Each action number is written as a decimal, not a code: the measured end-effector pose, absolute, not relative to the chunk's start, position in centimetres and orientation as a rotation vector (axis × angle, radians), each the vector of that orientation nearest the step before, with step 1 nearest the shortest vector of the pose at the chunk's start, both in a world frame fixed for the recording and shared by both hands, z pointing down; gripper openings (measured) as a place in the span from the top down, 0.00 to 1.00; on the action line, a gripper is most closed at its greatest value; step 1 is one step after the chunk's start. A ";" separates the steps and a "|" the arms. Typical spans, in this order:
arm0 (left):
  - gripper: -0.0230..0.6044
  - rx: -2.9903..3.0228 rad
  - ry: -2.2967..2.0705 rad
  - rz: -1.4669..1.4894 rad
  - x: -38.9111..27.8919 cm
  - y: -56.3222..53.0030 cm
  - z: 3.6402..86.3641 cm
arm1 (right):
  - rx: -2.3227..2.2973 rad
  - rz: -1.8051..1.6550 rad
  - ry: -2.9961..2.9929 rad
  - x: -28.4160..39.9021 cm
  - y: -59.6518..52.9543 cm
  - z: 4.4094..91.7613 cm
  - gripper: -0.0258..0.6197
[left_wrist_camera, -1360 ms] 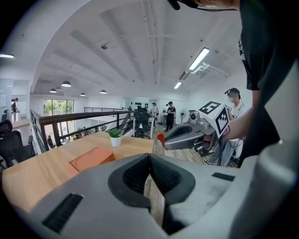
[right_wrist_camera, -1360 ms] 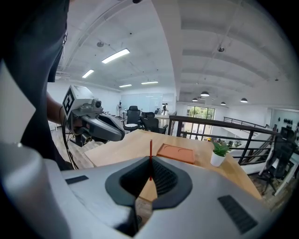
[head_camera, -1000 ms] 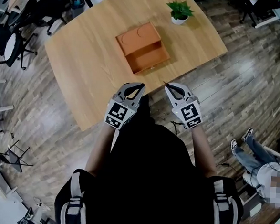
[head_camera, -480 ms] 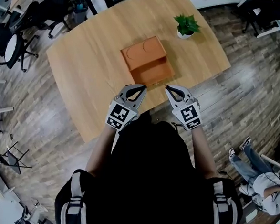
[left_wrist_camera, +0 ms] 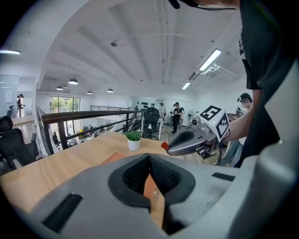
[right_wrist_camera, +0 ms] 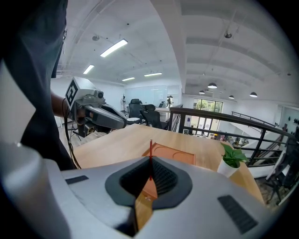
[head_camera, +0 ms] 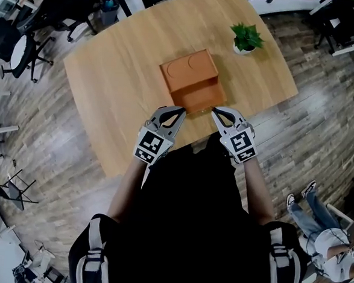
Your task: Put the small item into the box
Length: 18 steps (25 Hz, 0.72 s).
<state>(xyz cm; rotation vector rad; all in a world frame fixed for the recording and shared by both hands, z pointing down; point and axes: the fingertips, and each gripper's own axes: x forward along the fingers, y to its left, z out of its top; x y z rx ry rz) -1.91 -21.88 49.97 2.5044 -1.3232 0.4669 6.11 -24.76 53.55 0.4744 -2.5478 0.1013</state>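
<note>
An orange box [head_camera: 193, 81] stands on the wooden table [head_camera: 120, 85], its lid laid back and its open tray toward me. My right gripper [head_camera: 215, 111] hovers at the box's near right corner, shut on a small red item [left_wrist_camera: 164, 145], which shows as a thin red sliver [right_wrist_camera: 150, 148] between its pads in the right gripper view. My left gripper [head_camera: 180, 110] is at the box's near left corner, shut with nothing in it. The box [right_wrist_camera: 170, 154] lies straight ahead of the right jaws.
A small potted plant [head_camera: 246, 37] stands on the table beyond the box, to the right. Office chairs [head_camera: 20, 48] are off the table's far left. A seated person [head_camera: 327, 239] is on the floor side at lower right.
Both grippers have come forward over the table's near edge, up to the box's near side. The right one still holds the red item.
</note>
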 end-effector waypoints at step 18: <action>0.93 2.358 -1.489 0.478 -2.7 -25.1 50.8 | 0.238 0.084 -2.521 5.2 -30.1 56.5 0.91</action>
